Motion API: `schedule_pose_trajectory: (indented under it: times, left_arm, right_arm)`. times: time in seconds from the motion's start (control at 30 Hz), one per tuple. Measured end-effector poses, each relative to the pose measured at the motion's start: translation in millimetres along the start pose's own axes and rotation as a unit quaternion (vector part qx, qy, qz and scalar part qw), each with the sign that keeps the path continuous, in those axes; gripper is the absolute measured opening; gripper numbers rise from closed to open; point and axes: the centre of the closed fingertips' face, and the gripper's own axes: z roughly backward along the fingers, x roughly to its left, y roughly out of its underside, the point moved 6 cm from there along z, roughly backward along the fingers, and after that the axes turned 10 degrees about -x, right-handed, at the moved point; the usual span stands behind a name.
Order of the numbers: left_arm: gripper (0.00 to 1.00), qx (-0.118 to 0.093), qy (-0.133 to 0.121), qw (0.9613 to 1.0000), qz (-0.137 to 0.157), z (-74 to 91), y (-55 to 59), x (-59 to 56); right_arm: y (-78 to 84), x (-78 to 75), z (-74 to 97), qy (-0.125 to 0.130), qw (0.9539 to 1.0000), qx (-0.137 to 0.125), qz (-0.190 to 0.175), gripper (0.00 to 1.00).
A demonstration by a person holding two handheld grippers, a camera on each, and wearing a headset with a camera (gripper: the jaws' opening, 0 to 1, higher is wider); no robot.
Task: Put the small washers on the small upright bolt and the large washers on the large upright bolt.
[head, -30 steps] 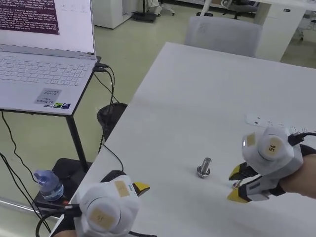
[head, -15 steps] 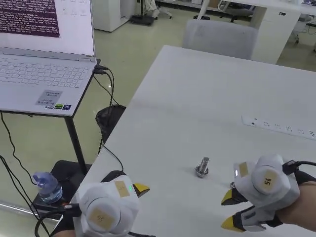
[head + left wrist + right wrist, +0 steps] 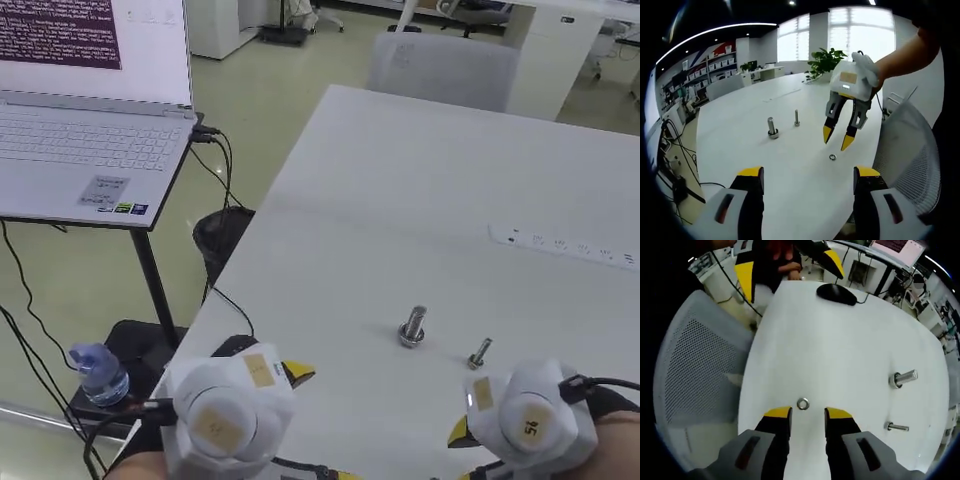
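On white table [image 3: 400,170] — lg bolt [image 3: 413,327], sm bolt [image 3: 480,353], pwr strip [image 3: 565,247]; laptop [image 3: 80,150] beside.

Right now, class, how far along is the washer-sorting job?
Done: nothing evident; the large bolt and small bolt look bare. In hand: the right gripper hangs open over a loose washer; the left gripper is open, empty. Left: grasp that washer, thread it on its bolt.

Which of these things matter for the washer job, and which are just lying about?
For the job: large bolt, small bolt, washer just ahead of the right gripper.
Lying about: laptop, power strip, mouse, water bottle, chair.
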Motion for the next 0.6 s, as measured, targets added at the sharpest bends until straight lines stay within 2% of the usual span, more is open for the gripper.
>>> schedule_pose_trajectory:
  times: [0.07,0.2,0.6]
  left_arm:
    - [0.72,0.005,0.002,1.0,-0.006,1.0,0.6,-0.4]
    - [0.71,0.006,0.0,1.0,-0.004,2.9,0.0,0.8]
    - [0.68,0.008,0.004,1.0,-0.003,2.5,4.2,0.9]
  right_arm:
    - [1.6,1.3,-8.1,-0.003,1.0,-0.005,-0.005,0.27]
    - [6.7,3.6,-19.8,-0.008,0.9999,0.007,0.003,0.27]
    - [13.0,9.1,-29.9,-0.013,0.9996,0.023,0.009,0.23]
